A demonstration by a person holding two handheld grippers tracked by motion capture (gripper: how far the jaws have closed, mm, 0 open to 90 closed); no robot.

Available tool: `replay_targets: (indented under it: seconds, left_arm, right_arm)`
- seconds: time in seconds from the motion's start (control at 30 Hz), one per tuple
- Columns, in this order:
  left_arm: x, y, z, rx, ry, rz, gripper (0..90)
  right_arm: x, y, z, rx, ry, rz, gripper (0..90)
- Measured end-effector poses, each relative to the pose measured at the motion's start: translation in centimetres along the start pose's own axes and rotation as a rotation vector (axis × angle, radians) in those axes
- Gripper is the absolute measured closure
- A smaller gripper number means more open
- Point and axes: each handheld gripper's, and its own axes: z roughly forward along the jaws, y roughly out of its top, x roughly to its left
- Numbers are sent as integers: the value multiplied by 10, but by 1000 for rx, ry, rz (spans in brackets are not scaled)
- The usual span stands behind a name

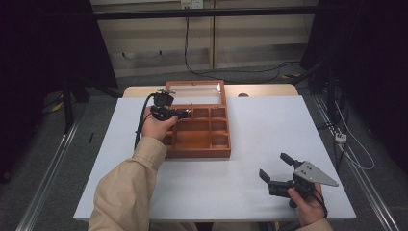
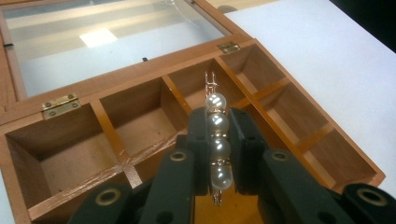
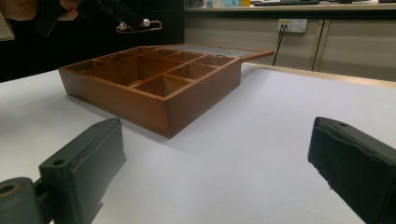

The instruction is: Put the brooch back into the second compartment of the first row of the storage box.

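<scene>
Pearl hair clip (image 2: 217, 140) pinched above the wooden compartment box (image 1: 219, 153).
Left hand-held gripper (image 2: 217, 154) clamps the clip over the box's compartments; right hand-held gripper (image 1: 277, 169) rests spread and empty on the white table (image 1: 269, 125).

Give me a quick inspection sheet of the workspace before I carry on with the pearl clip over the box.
Surface: white table, bare around the box.
Job's things: wooden box lies open, its glass lid folded back; the compartments seen look empty. Pearl clip is held above the box.
Clutter: nothing seen.
Grippers: left gripper shut on the pearl clip, above the box; right gripper open, empty, low over the table's near right part.
Cables: a black cable trails from the left gripper; more cables lie on the floor behind the table.
Surroundings: dark curtains at both sides, a panelled wall behind.
</scene>
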Motion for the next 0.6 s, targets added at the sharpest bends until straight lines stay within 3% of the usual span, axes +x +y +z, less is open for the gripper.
replay_targets:
  seconds: [0.6]
  left_arm:
    - [6,5,7,-5,22,-11,800]
  right_arm:
    - [-1,0,-1,-1,2,2,33]
